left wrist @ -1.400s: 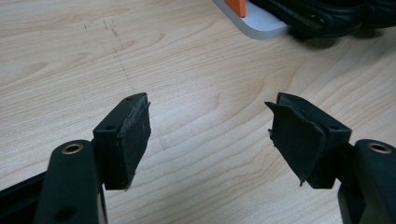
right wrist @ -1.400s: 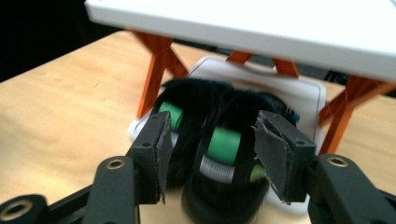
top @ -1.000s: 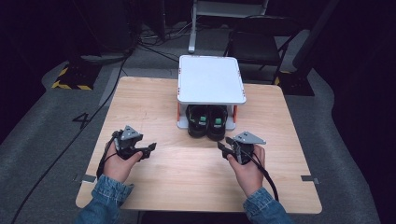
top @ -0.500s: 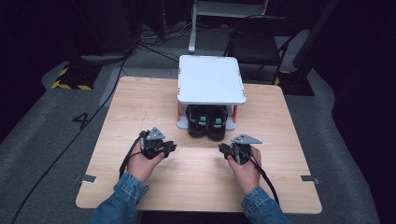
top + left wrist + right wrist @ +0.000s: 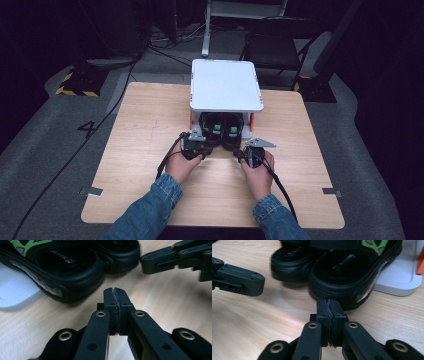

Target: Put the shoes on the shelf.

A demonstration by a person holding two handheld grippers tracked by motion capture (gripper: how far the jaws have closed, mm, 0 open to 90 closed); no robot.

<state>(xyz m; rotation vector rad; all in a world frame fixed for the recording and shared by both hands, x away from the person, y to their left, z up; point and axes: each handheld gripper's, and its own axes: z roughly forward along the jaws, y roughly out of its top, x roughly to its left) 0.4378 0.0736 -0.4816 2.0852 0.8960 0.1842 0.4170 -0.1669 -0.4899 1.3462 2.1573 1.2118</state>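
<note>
A pair of black sandals with green markings (image 5: 222,129) stands on the lower level of a white rack (image 5: 226,85), heels toward me. My left gripper (image 5: 206,150) rests low over the table just in front of the left sandal (image 5: 62,267). Its jaws have just been closing and now meet with nothing between them (image 5: 115,291). My right gripper (image 5: 241,156) sits in front of the right sandal (image 5: 352,272), and it too has just closed on nothing (image 5: 328,302). The two grippers point toward each other, a short gap apart.
The rack's white base plate (image 5: 402,277) lies under the sandals, with orange posts (image 5: 251,120) carrying its top plate. Bare wooden table (image 5: 150,120) spreads to both sides and toward me. Dark chairs and cables lie on the floor beyond the table.
My left hand has swept right to the front of the sandals. My right hand has dropped and edged left. Both pairs of jaws went from open to shut.
</note>
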